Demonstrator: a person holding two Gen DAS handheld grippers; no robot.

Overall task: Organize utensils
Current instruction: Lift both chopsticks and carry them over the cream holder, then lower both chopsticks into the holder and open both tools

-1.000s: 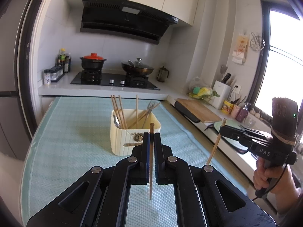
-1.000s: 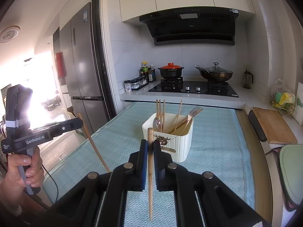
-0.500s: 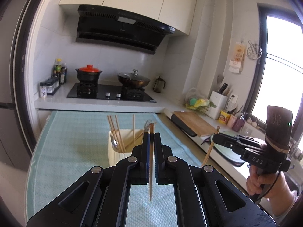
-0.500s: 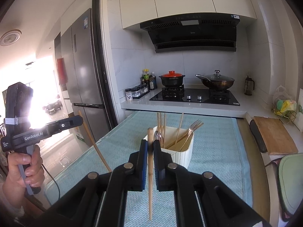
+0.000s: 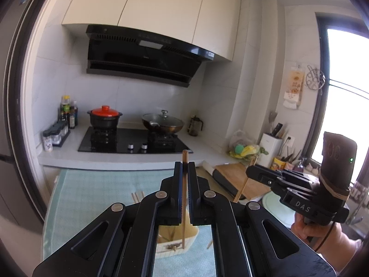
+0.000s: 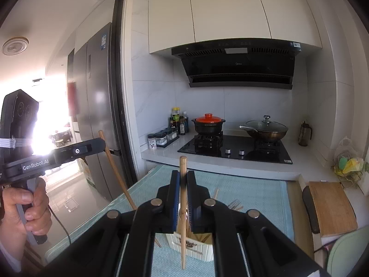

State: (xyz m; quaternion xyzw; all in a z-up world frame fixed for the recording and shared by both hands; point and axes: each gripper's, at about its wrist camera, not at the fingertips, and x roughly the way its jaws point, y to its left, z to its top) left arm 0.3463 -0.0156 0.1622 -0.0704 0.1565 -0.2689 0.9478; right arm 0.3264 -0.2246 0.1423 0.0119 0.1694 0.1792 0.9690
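My left gripper [image 5: 184, 166] is shut on a wooden chopstick [image 5: 184, 157] that stands upright between its jaws. Below it the cream utensil holder [image 5: 190, 236] shows only through the gap in the gripper frame. At the right a hand carries my right gripper [image 5: 250, 173], with its own chopstick [image 5: 242, 189] slanting down. In the right wrist view my right gripper [image 6: 183, 176] is shut on that upright chopstick [image 6: 183, 164] above the holder [image 6: 203, 251], where a fork [image 6: 234, 204] and several chopsticks stand. The left gripper [image 6: 101, 144] is at the left with its chopstick [image 6: 115, 173].
The holder stands on a teal mat [image 5: 92, 196] covering the table. Behind it is a stove with a red-lidded pot [image 5: 105, 115] and a lidded wok [image 5: 162, 124]. A cutting board [image 6: 332, 207] lies on the right counter. A fridge [image 6: 96, 115] and a doorway are at the left.
Both grippers have risen and moved toward the holder, each still gripping its chopstick. The holder has dropped low in both views and is now mostly hidden behind the jaws.
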